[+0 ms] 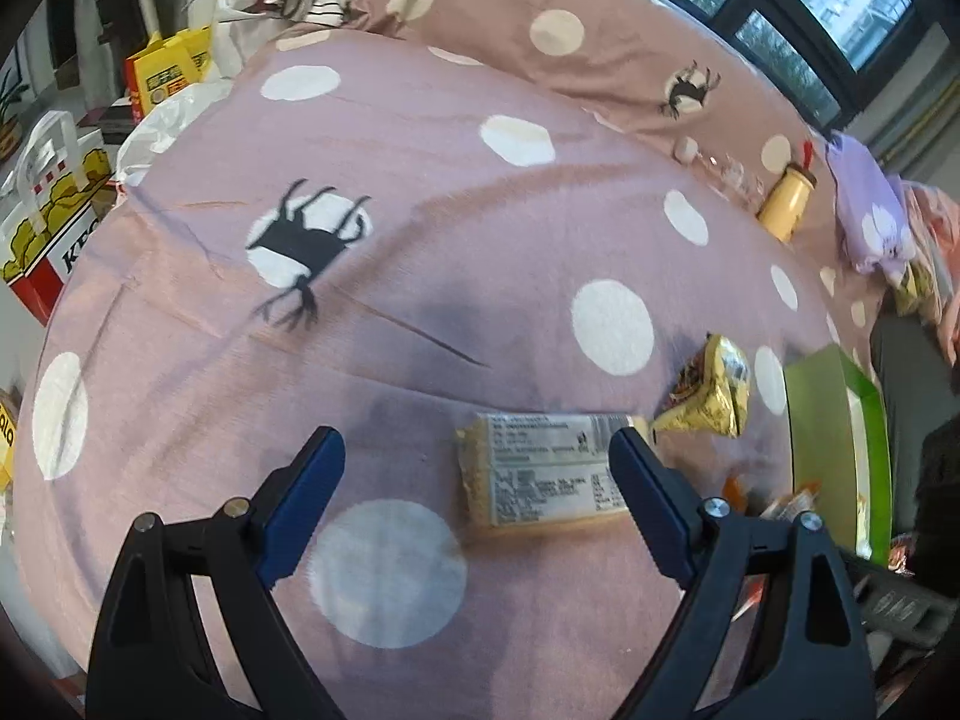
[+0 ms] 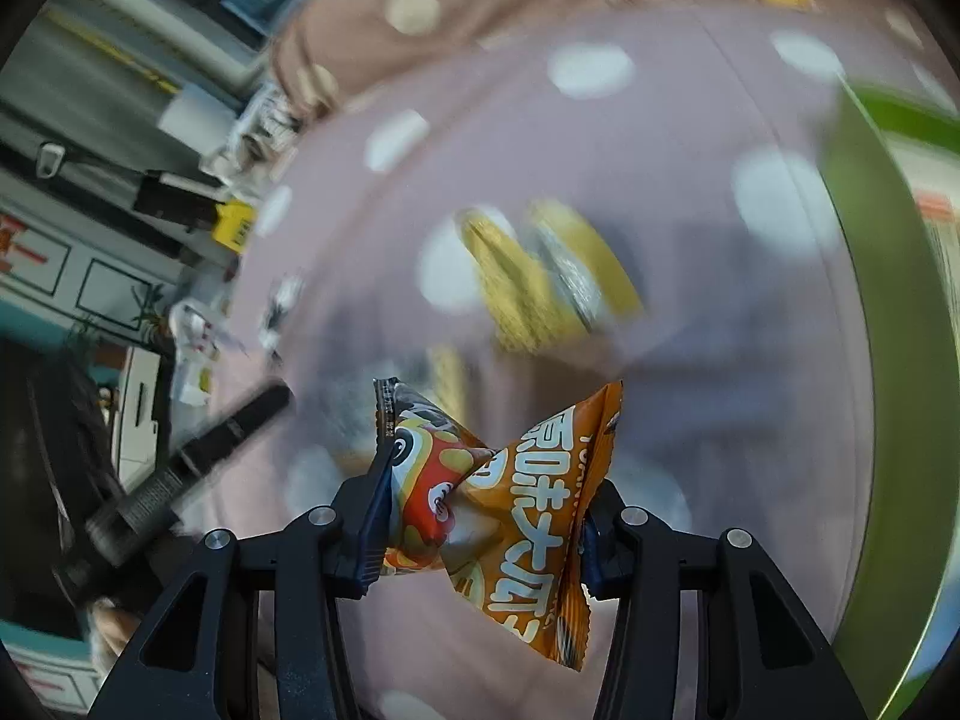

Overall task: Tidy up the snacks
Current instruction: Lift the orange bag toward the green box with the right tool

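My left gripper (image 1: 477, 447) is open over the pink dotted bedspread (image 1: 420, 228). A pale yellow cracker pack (image 1: 540, 471) with a white label lies flat just inside its right finger, untouched. A crumpled gold snack bag (image 1: 714, 390) lies beyond it, near a green box (image 1: 840, 438). My right gripper (image 2: 486, 480) is shut on an orange snack packet (image 2: 516, 516), which is pinched and creased between the pads above the bed. The right wrist view is blurred; the gold snack bag (image 2: 540, 270) and the green box (image 2: 870, 312) show behind the packet.
A yellow bottle (image 1: 786, 204) and a lilac cloth (image 1: 870, 210) lie at the bed's far right. Paper bags and a red-and-white carton (image 1: 54, 228) stand left of the bed. Orange wrappers (image 1: 792, 501) lie by the green box. The other gripper's black handle (image 2: 198, 462) shows at left.
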Demonstrator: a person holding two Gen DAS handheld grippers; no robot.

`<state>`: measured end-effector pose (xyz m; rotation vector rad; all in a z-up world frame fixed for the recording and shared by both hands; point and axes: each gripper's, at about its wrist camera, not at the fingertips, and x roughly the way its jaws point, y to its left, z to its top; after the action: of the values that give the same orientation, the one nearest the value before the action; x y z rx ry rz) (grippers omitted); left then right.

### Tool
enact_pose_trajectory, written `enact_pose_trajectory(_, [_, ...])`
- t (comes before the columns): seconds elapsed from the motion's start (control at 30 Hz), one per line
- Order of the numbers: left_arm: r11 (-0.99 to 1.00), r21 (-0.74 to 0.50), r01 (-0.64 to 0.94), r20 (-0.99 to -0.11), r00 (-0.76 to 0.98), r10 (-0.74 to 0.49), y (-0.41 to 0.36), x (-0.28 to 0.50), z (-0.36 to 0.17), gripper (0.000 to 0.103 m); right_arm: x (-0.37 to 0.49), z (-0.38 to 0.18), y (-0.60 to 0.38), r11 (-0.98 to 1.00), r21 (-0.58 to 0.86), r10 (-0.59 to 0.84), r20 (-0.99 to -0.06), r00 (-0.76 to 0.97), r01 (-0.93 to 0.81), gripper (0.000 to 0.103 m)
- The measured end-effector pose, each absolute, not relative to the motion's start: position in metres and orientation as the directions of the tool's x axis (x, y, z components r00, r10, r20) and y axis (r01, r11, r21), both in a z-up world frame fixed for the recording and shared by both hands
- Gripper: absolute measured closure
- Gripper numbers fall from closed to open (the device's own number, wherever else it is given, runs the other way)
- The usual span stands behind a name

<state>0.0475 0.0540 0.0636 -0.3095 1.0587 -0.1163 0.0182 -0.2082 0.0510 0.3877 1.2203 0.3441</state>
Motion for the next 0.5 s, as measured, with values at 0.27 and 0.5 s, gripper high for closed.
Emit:
enact_pose_trajectory(0.27, [0.941, -0.338, 0.014, -0.847, 0.432, -0.311, 0.027, 0.04, 0.052, 0.013, 0.02, 0.025, -0.217, 0.898, 0.439, 0.429, -0.87, 0.244, -0.012, 0.039])
enact_pose_trajectory(0.5, [0.888, -0.45, 0.098, -0.805, 0.387, -0.451, -0.005, 0.017, 0.055, 0.013, 0.01, 0.057, -0.254, 0.897, 0.442, 0.399, -0.831, 0.387, 0.025, 0.028])
